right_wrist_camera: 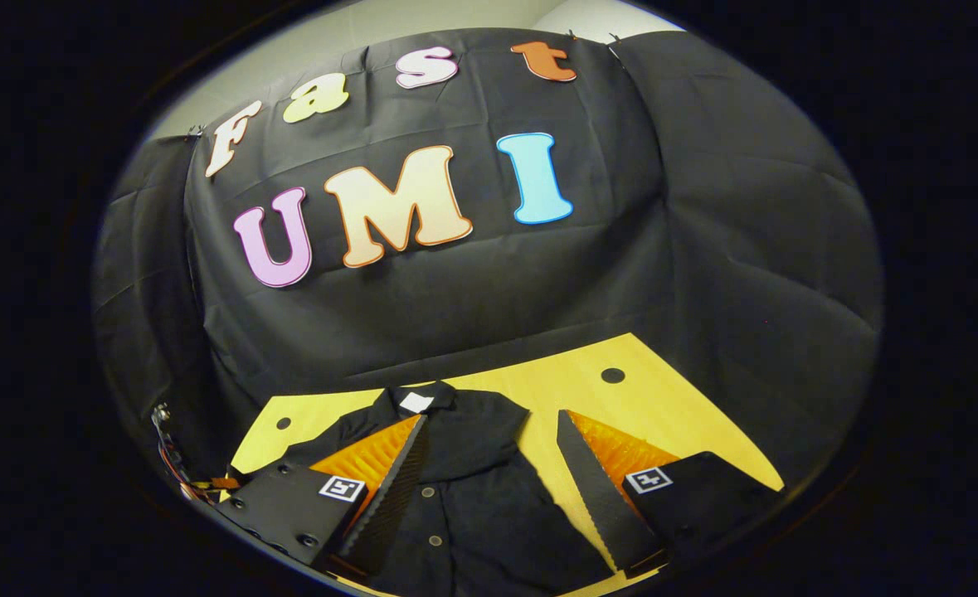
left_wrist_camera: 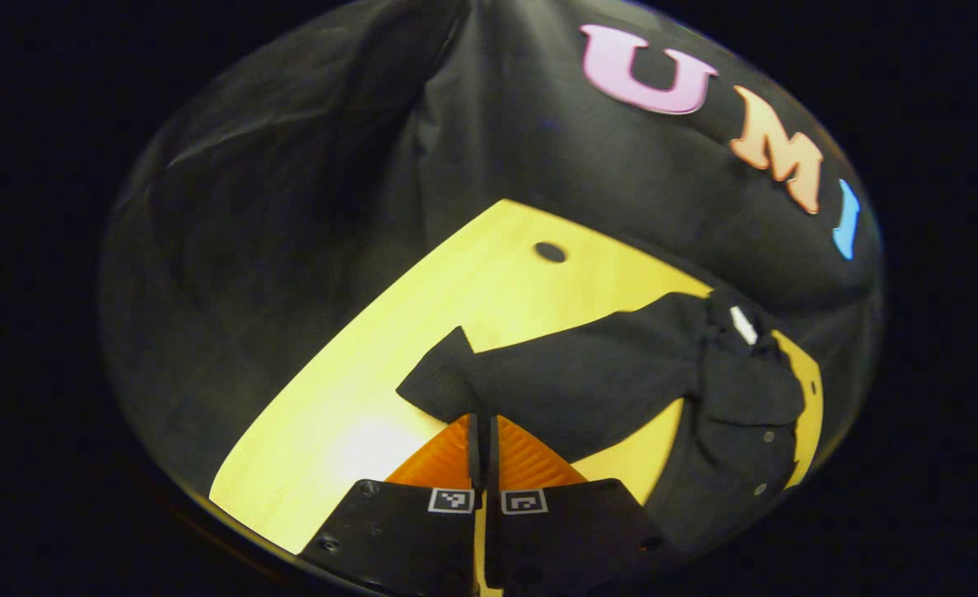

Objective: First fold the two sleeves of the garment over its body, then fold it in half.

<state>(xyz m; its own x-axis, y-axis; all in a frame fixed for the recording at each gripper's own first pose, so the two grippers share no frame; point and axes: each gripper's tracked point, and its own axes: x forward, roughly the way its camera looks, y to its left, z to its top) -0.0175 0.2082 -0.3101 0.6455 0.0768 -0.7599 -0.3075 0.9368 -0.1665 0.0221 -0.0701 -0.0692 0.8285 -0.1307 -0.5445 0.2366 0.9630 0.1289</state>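
Observation:
A black button-up shirt (left_wrist_camera: 605, 373) lies on the yellow wooden table (left_wrist_camera: 356, 414), a white tag (left_wrist_camera: 742, 324) at its collar. One short sleeve (left_wrist_camera: 443, 377) stretches toward me in the left gripper view. My left gripper (left_wrist_camera: 483, 417) is shut, with its tips pinching that sleeve's lower hem. In the right gripper view the shirt (right_wrist_camera: 464, 497) lies flat with its button row facing up and the collar tag (right_wrist_camera: 416, 402) at the far end. My right gripper (right_wrist_camera: 490, 416) hangs open over the shirt's chest, with nothing between its fingers.
The table (right_wrist_camera: 671, 414) has a round hole (right_wrist_camera: 613, 375) at its far right and another hole (right_wrist_camera: 284, 423) at the far left. Black cloth walls close in behind it. A bundle of cables (right_wrist_camera: 175, 464) hangs at the left edge.

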